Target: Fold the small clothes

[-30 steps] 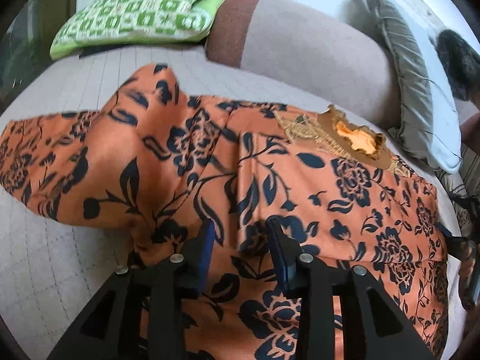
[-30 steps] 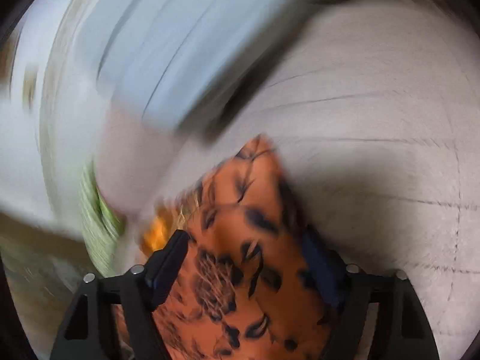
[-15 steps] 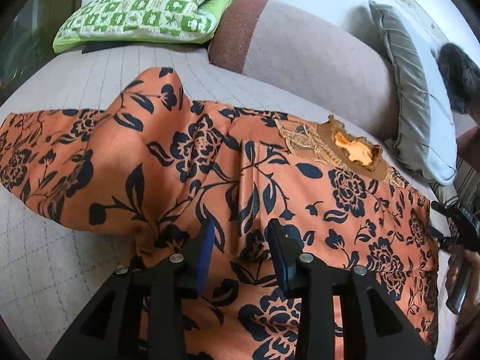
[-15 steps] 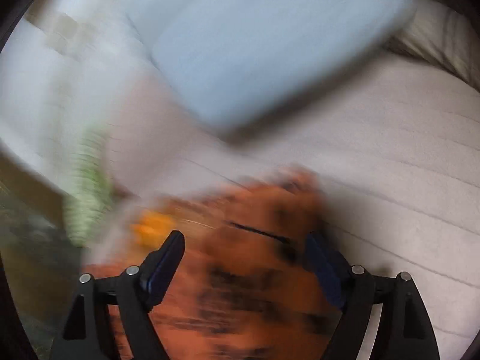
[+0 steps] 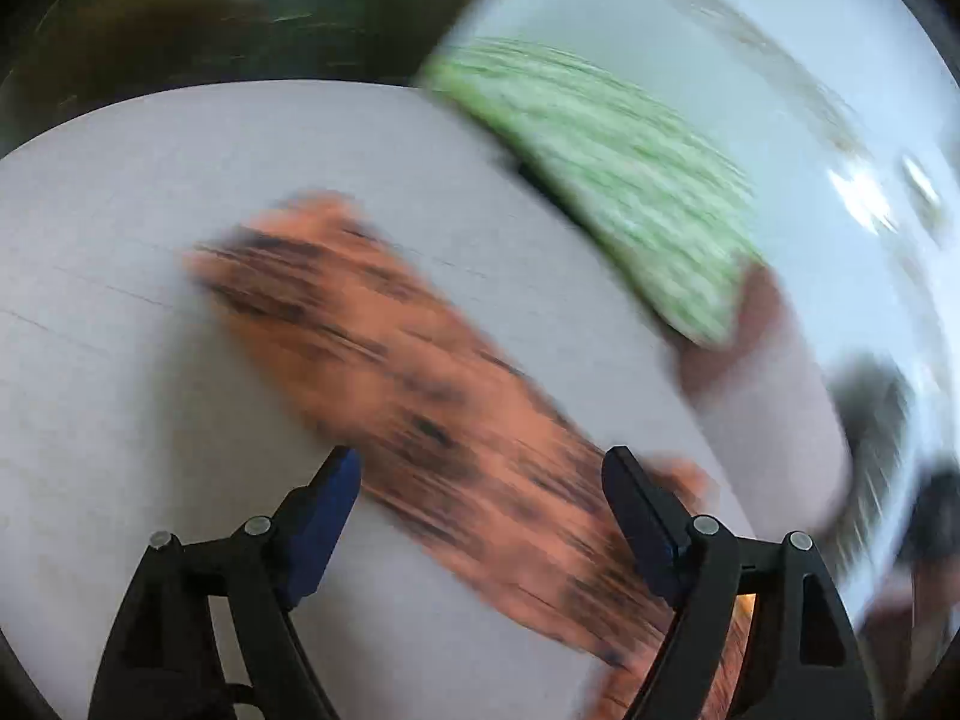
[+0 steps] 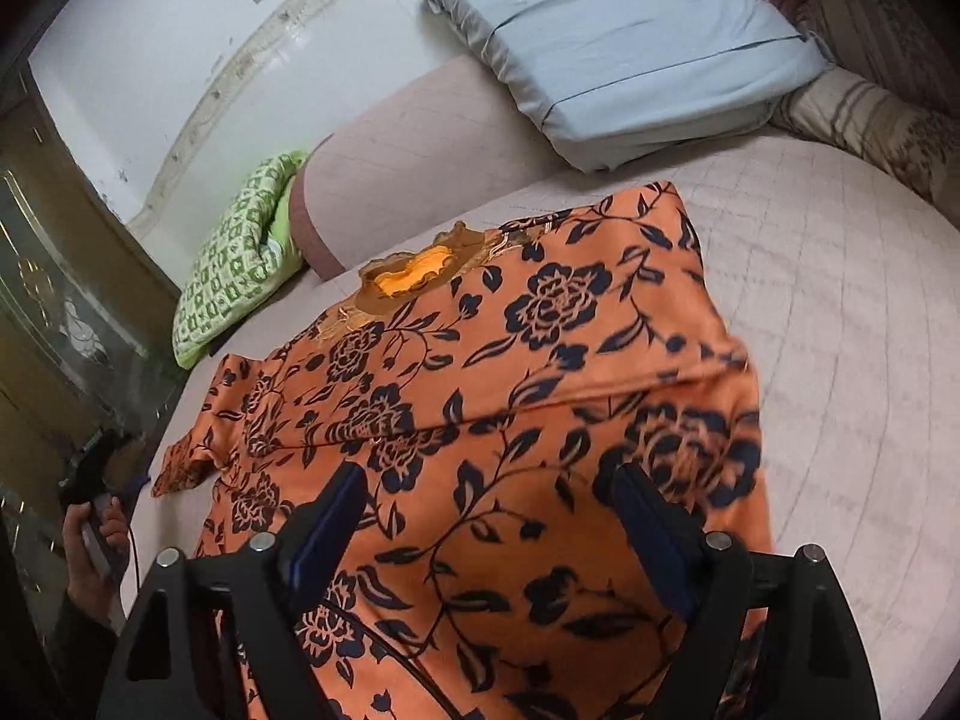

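Note:
An orange garment with a dark blue flower print lies spread on the pale quilted bed, its embroidered neckline toward the bolster. My right gripper is open and empty, hovering over the garment's lower part. In the left wrist view everything is motion-blurred: a sleeve of the garment runs diagonally across the bed. My left gripper is open and empty above that sleeve. The left gripper also shows in the right wrist view, held in a hand off the bed's left edge.
A green patterned pillow lies at the far left, blurred in the left wrist view. A long pinkish bolster runs along the wall. A light blue pillow leans on it. A striped cushion is at the right.
My left gripper has opened, let go of the garment and swung left, off the bed's edge. My right gripper has stopped moving and its view has sharpened over the flat garment.

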A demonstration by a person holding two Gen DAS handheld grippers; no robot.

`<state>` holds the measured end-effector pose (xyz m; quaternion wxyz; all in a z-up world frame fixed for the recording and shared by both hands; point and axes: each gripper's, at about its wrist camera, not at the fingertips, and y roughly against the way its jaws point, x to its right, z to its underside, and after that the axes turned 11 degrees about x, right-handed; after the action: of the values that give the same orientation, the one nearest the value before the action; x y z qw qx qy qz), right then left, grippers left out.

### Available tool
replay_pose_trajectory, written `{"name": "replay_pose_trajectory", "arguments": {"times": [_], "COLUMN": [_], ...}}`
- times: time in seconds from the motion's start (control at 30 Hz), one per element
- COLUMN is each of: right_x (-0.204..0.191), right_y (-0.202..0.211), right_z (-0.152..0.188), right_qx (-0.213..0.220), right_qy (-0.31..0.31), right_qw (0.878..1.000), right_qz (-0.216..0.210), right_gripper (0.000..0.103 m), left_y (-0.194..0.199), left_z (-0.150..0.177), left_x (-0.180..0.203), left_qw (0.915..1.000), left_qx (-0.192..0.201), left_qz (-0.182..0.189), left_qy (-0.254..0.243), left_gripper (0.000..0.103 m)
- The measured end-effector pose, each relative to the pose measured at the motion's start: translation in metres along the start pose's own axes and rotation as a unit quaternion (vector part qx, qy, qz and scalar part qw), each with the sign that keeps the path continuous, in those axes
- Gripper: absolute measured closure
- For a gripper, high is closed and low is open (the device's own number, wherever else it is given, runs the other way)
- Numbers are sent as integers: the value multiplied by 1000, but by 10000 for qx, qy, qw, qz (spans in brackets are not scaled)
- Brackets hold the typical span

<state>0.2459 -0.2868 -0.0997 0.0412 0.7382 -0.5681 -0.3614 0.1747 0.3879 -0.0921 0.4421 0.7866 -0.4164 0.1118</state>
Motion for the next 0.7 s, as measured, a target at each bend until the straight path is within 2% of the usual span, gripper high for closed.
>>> {"name": "replay_pose_trajectory", "arguments": {"times": [0.1,0.13,0.3,0.37,0.4,0.43,0.47,0.53,0.6,0.67,0.7], "right_x": [7,4,9,11,12,12,12,11,12,12,13], "right_y": [-4,-3,-6,-7,-7,-7,-6,-5,-5,-3,-1], "right_z": [3,5,6,6,5,5,4,4,4,2,1], "right_qx": [-84,-75,-137,-107,-96,-74,-62,-72,-63,-20,17], "right_qy": [-79,-45,-80,-137,-141,-152,-161,-177,-204,-243,-286], "right_qw": [9999,9999,9999,9998,9998,9999,9998,9997,9996,9995,9993], "right_qz": [-121,-108,-12,-38,-31,-40,-64,-123,-157,-194,-221], "right_gripper": [17,17,17,17,17,17,17,17,17,17,17], "left_y": [-32,-43,-59,-66,-64,-66,-73,-68,-53,-29,-12], "left_z": [-31,-37,-51,-52,-54,-56,-56,-54,-49,-42,-35], "left_x": [-55,-67,-59,-57,-55,-53,-53,-40,-7,40,73], "left_qw": [9969,9960,9974,9975,9972,9960,9958,9946,9912,9866,9823], "left_qx": [-306,-381,-325,-371,-333,-350,-553,-436,-117,232,443], "left_qz": [-380,-224,-212,-470,-617,-821,-725,-914,-1059,-871,-659], "left_qy": [616,778,604,369,246,74,116,-204,-791,-1360,-1699], "left_gripper": [22,22,22,30,57,95,97,97,97,97,98]}}
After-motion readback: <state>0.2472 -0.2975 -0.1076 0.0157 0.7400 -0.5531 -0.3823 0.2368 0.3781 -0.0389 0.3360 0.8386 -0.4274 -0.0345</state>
